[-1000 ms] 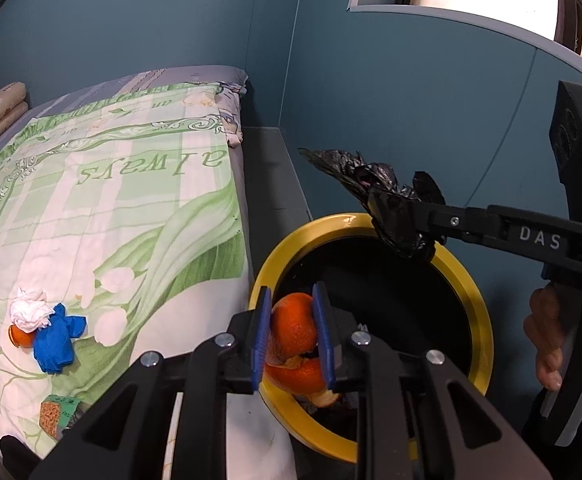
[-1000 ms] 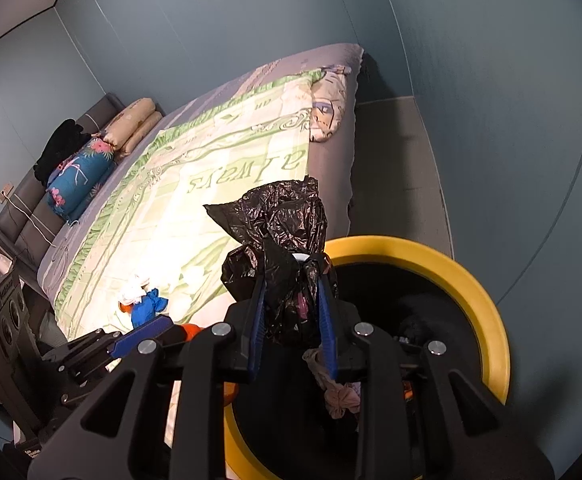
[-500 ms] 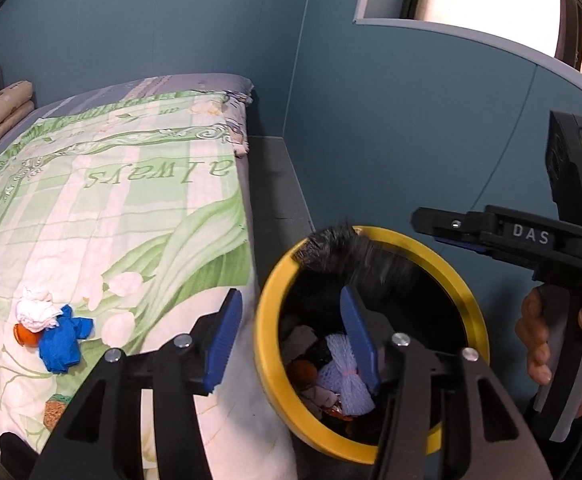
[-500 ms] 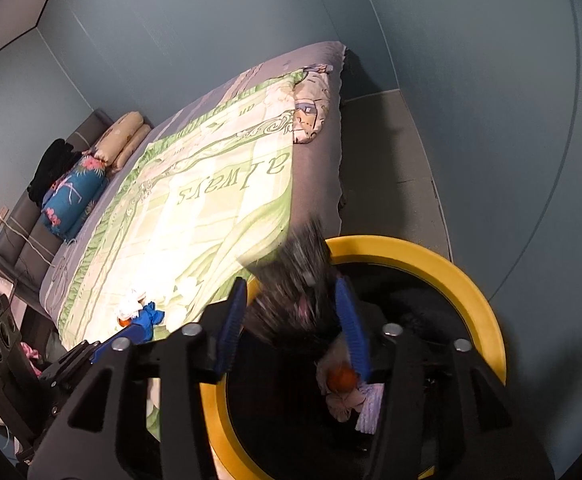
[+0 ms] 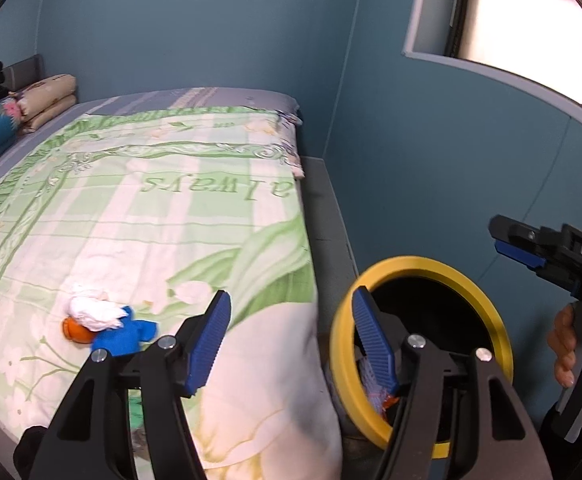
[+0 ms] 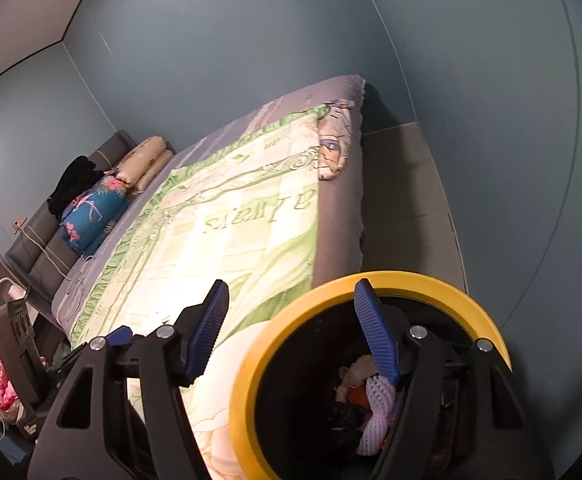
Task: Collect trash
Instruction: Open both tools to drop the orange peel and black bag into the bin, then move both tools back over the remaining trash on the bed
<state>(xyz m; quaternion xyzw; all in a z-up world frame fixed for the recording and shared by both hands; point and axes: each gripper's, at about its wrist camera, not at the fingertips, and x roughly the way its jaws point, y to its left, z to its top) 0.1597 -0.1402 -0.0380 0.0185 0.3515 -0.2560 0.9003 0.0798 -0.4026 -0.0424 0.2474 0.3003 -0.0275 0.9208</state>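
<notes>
— Where do we stand with the left gripper [image 5: 291, 336]?

— Its blue pads are spread wide with nothing between them. One finger sits over the green quilt [image 5: 139, 216], the other over the rim of the yellow-rimmed bin [image 5: 431, 266].

— And the right gripper [image 6: 291, 332]?

— Also spread wide and holding nothing. From its own camera we see one pad over the quilt's edge and the other inside the bin's mouth [image 6: 423, 280]. From the left camera we see it off to the side, above and beyond the bin, with the person's hand [image 5: 567, 340] on its handle.

— What do we see in the bin?

— A pale mesh fruit sleeve [image 6: 379, 408], something orange beside it, and a crumpled black bag [image 6: 343, 420] lower down. The rest is too dark for us to tell.

— Anything left on the bed?

— Yes, a small cluster near the quilt's near edge: a white crumpled tissue [image 5: 95, 314], a blue scrap [image 5: 121, 336] touching it, and an orange piece [image 5: 73, 330] tucked under the tissue. The bin stands on the floor just beside the bed.
</notes>
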